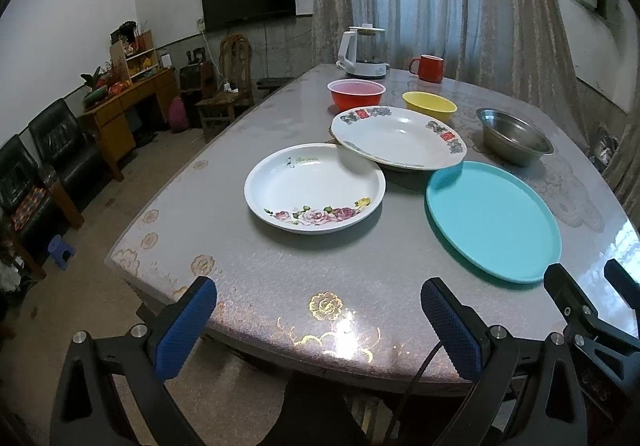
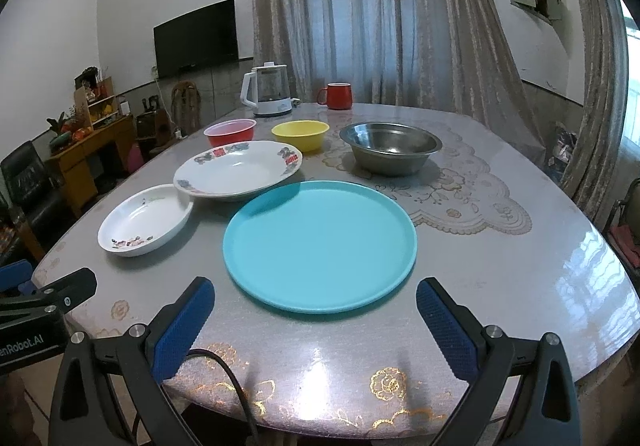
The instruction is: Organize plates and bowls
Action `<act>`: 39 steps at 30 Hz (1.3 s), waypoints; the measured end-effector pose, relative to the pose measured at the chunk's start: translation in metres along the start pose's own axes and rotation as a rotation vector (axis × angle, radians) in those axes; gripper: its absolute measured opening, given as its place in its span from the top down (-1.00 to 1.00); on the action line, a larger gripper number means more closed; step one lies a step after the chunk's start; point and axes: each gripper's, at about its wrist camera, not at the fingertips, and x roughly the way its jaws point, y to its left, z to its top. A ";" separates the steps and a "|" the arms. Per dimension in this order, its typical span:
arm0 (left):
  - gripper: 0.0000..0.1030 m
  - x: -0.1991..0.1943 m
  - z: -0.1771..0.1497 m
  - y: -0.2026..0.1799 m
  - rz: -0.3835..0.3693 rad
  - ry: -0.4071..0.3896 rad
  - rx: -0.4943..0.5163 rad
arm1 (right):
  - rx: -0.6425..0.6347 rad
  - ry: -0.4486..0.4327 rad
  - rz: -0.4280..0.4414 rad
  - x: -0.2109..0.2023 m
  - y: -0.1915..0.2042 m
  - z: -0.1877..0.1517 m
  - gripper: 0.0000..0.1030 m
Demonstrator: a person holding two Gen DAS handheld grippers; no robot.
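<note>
Fingers of the left gripper (image 1: 318, 330) and right gripper (image 2: 315, 326) are spread, grasping nothing; the teal plate (image 2: 320, 250) lies at twelve o'clock of the right, the rose plate (image 1: 314, 188) at twelve o'clock of the left.

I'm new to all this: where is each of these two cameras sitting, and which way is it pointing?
Left wrist view: rides on the left claw at the table's near edge, facing across the table toward the rose plate; its blue fingers show open, with the right claw at the right edge.
Right wrist view: rides on the right claw, facing the teal tray; the left claw pokes in at the left.
Both share the dishes, kettle and curtains.
</note>
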 end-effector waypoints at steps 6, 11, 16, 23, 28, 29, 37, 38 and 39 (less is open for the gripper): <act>-1.00 0.000 -0.001 0.001 0.006 0.002 -0.004 | 0.005 0.011 -0.004 0.002 -0.001 -0.001 -1.00; -1.00 0.001 -0.002 0.002 0.006 0.007 -0.009 | 0.015 0.022 -0.007 0.004 -0.004 -0.002 -1.00; -1.00 0.002 -0.002 0.003 0.007 0.011 -0.013 | 0.014 0.025 -0.007 0.004 -0.005 -0.002 -1.00; -1.00 0.004 -0.002 0.005 0.010 0.021 -0.020 | 0.018 0.032 -0.006 0.004 -0.004 -0.003 -1.00; -1.00 0.005 -0.002 0.005 0.010 0.026 -0.021 | 0.025 0.039 -0.022 0.006 -0.006 -0.003 -1.00; -1.00 0.005 -0.002 0.005 0.010 0.026 -0.022 | 0.028 0.044 -0.022 0.006 -0.006 -0.003 -1.00; -1.00 0.007 -0.002 0.006 0.007 0.034 -0.024 | 0.028 0.052 -0.017 0.006 -0.005 -0.004 -1.00; -1.00 0.008 -0.002 0.006 0.006 0.036 -0.024 | 0.029 0.054 -0.017 0.007 -0.006 -0.004 -1.00; -1.00 0.008 -0.003 0.006 0.005 0.037 -0.025 | 0.029 0.057 -0.018 0.008 -0.005 -0.004 -1.00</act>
